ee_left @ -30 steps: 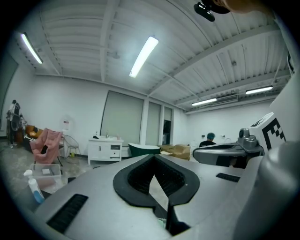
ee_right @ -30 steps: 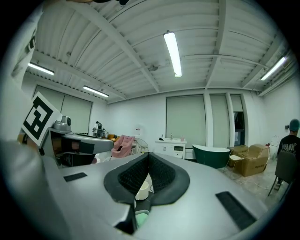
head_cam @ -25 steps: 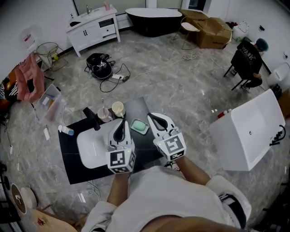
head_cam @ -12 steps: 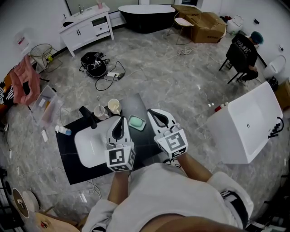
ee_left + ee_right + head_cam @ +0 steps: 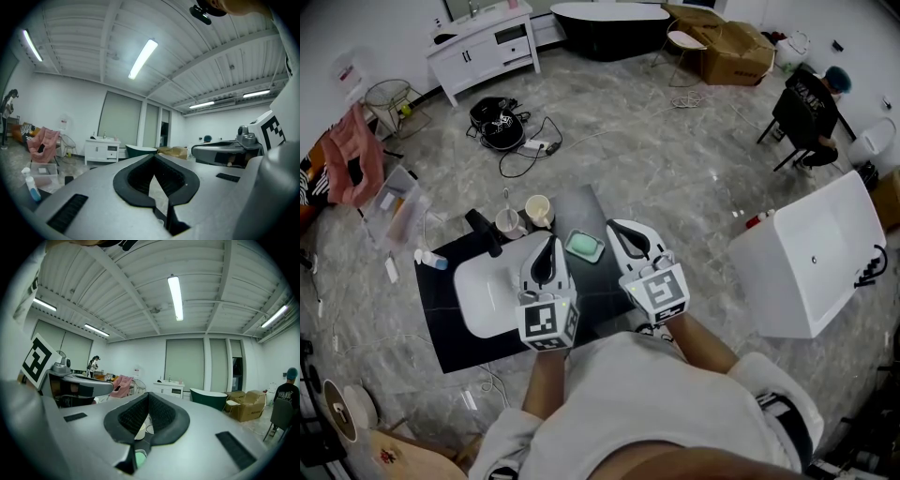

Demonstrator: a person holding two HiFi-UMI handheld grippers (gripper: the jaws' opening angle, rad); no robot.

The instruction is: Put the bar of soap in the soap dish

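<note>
Black surface, white basin set on it, two cups at its far edge. Your left tongs and right tongs hang level over the surface, both closed with nothing between them. The green soap dish lies between their tips. A paler block in it may be the bar; can't tell. Step: likely start or finish, nothing in hand. Next: locate the soap before opening either tongs.
</note>
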